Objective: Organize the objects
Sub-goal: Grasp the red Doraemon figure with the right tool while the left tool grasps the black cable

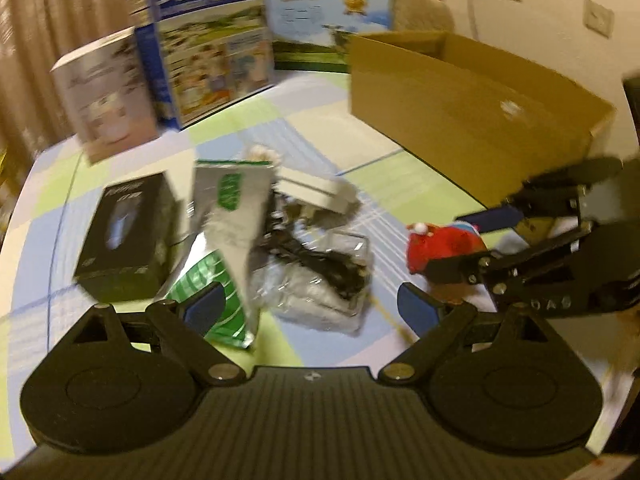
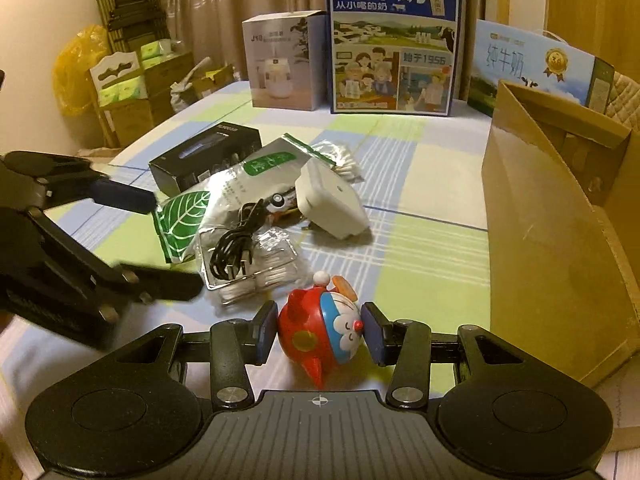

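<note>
While the right gripper (image 2: 320,334) brackets the red and blue cartoon toy (image 2: 322,330) near the table's front edge, its jaws stand open on either side of the figure, the left pad touching or nearly touching the red side and the right pad just beside the blue face; whether they press it I cannot tell. The toy rests on the checked tablecloth (image 2: 420,208). The left gripper (image 1: 310,308) hovers with its jaws wide open over the clutter in the middle of the table, holding nothing. That clutter includes a black box (image 2: 206,156), a silver pouch with a green leaf print (image 2: 182,224), a clear plastic packet (image 2: 256,268) containing white items with a coiled black cable (image 2: 236,248) lying on top, a white adapter (image 2: 332,204), and a bag of cotton swabs (image 2: 340,160). At the table's right edge stands an open cardboard box (image 2: 552,216); its visible interior shows only bare cardboard walls, and its floor is hidden. Along the far edge stand a white product box (image 2: 280,64), a tall blue milk carton box (image 2: 394,40) and a lighter blue milk box (image 2: 532,66)
</note>
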`<state>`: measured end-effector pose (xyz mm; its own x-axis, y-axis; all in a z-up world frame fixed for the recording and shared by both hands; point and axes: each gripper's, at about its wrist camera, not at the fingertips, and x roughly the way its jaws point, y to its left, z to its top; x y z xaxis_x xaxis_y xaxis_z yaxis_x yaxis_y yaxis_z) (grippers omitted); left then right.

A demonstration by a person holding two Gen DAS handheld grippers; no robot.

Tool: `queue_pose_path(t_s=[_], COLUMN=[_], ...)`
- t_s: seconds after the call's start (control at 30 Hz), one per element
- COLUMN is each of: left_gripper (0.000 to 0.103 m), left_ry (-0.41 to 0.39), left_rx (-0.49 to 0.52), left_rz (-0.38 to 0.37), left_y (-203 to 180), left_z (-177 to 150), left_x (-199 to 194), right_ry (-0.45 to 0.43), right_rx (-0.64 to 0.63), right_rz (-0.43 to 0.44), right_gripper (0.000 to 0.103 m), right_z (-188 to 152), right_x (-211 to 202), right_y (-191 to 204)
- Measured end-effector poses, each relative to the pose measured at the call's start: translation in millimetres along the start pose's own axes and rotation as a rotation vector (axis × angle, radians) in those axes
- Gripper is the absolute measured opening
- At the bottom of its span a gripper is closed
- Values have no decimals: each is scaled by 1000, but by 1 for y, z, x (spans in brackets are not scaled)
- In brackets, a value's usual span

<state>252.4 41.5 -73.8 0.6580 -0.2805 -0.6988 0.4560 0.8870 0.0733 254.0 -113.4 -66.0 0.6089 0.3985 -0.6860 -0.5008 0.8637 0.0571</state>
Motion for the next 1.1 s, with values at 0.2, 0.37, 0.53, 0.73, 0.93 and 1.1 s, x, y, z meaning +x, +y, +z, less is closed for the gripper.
queue_pose_path(t_s=[0.2,0.37,0.53,0.73,0.93,1.1], left_gripper=[89,81,59,44,26,26], left_ry=[24,-8,-11,4,60,76], left_rx=[57,3,-97,-165,-196,-221], left_rz=[-17,-25,-57,-31,-43,-39], left_y=[-6,-5,1,8,9,10], left_z=[-1,6,15,14,16,13], left_x=[23,23,24,29,28,32], right_ry=[-1,-5,-4,-2,-2,-4], right_rx=[16,21,35,43,47,43], right_rz=[-8,-17,-19,-27,-29,-26], right_gripper=[43,43,43,42,42,42], right_z=[2,3,3,3,4,4], right_x=[0,0,-1,-2,-2,-2], right_y=[-8,-12,-17,-20,-20,-17])
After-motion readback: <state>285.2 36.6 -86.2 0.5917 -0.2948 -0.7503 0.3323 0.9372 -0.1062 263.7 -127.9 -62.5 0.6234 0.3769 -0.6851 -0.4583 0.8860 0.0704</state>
